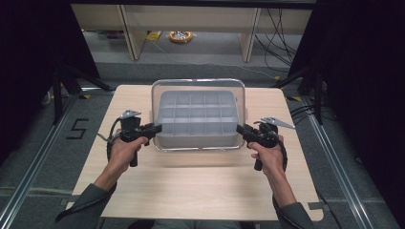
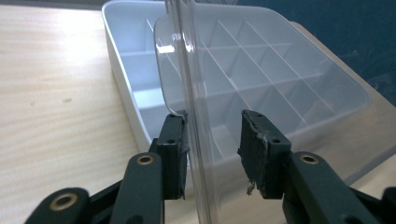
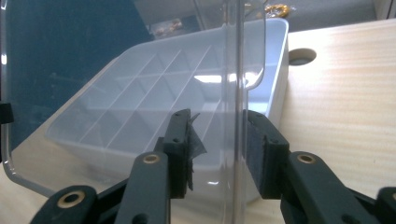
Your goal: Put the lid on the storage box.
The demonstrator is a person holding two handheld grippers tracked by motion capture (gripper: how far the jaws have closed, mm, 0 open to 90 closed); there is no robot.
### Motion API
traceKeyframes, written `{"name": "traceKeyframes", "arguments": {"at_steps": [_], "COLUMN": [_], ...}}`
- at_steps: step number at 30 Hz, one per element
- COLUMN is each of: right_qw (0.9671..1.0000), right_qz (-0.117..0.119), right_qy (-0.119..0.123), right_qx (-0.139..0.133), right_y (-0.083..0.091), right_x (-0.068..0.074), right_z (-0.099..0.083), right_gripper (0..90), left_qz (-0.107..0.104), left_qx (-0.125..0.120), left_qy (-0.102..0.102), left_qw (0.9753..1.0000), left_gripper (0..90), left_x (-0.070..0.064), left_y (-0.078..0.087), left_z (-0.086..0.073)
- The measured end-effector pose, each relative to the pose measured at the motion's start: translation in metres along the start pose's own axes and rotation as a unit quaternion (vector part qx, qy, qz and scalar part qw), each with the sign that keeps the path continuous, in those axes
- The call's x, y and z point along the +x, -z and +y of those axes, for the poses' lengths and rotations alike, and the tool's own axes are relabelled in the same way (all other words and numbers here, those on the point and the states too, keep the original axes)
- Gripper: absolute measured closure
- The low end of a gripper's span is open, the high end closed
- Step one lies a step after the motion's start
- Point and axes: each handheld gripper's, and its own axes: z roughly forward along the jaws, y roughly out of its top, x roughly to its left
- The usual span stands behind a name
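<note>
Both grippers, left gripper (image 1: 155, 129) and right gripper (image 1: 240, 129), stand open astride the clear lid (image 1: 198, 83) over the divided storage box (image 1: 197, 119) at frame centre (gripping nothing yet), so close both together, evenly.

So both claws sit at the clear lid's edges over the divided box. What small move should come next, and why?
Probably close both claws on the clear lid. In each gripper view its edge runs between open jaws: near one pad of the left claw, about mid-gap in the right claw. The lid stands over the divided box, so neither claw grips it.
</note>
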Motion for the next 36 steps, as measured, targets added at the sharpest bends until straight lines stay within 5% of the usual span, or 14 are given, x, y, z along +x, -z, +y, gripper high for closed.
{"name": "traceKeyframes", "arguments": {"at_steps": [5,6,8,13,14,16,25,29,30,31,32,34,35,36], "right_qw": [1.0000,0.9997,1.0000,0.9993,0.9998,0.9993,0.9994,0.9985,0.9993,0.9987,0.9984,0.9980,0.9990,0.9978], "right_qz": [-0.001,-0.001,-0.008,-0.014,-0.015,-0.016,-0.026,-0.025,-0.025,-0.029,-0.027,-0.032,-0.032,-0.031], "right_qy": [-0.006,-0.023,-0.004,-0.033,-0.010,-0.033,-0.021,-0.047,-0.029,-0.041,-0.049,-0.053,-0.031,-0.056], "right_qx": [-0.001,0.000,-0.003,0.004,-0.003,0.003,0.003,0.008,0.003,0.007,0.009,0.012,0.009,0.015], "right_y": [-0.009,-0.010,-0.016,-0.021,-0.024,-0.026,-0.036,-0.040,-0.042,-0.043,-0.045,-0.047,-0.049,-0.049], "right_x": [-0.002,0.001,-0.003,0.000,-0.004,-0.002,-0.010,-0.008,-0.011,-0.009,-0.009,-0.009,-0.013,-0.010], "right_z": [0.012,0.013,0.019,0.028,0.029,0.030,0.032,0.032,0.032,0.032,0.032,0.032,0.033,0.033], "right_gripper": [63.9,63.8,63.6,62.9,62.8,62.7,62.5,62.4,62.3,62.3,62.3,62.2,62.0,61.9], "left_qz": [0.006,0.008,0.010,0.014,0.014,0.015,0.016,0.021,0.021,0.021,0.015,0.025,0.024,0.023], "left_qx": [-0.008,-0.009,-0.010,-0.010,-0.011,-0.010,-0.007,-0.002,-0.005,-0.005,-0.011,-0.005,-0.002,-0.003], "left_qy": [0.017,0.018,0.021,0.031,0.031,0.035,0.049,0.052,0.057,0.059,0.045,0.064,0.066,0.068], "left_qw": [0.9998,0.9998,0.9997,0.9994,0.9994,0.9992,0.9986,0.9984,0.9981,0.9981,0.9988,0.9976,0.9975,0.9974], "left_gripper": [60.8,60.7,60.8,60.5,60.4,60.3,60.3,60.2,60.2,60.1,60.1,60.1,59.9,59.8], "left_x": [0.002,0.003,0.005,0.007,0.007,0.008,0.012,0.014,0.015,0.016,0.019,0.017,0.018,0.018], "left_y": [-0.007,-0.008,-0.012,-0.019,-0.020,-0.022,-0.029,-0.033,-0.035,-0.036,-0.038,-0.039,-0.040,-0.041], "left_z": [0.016,0.019,0.024,0.032,0.033,0.034,0.037,0.037,0.037,0.038,0.038,0.038,0.039,0.038]}}
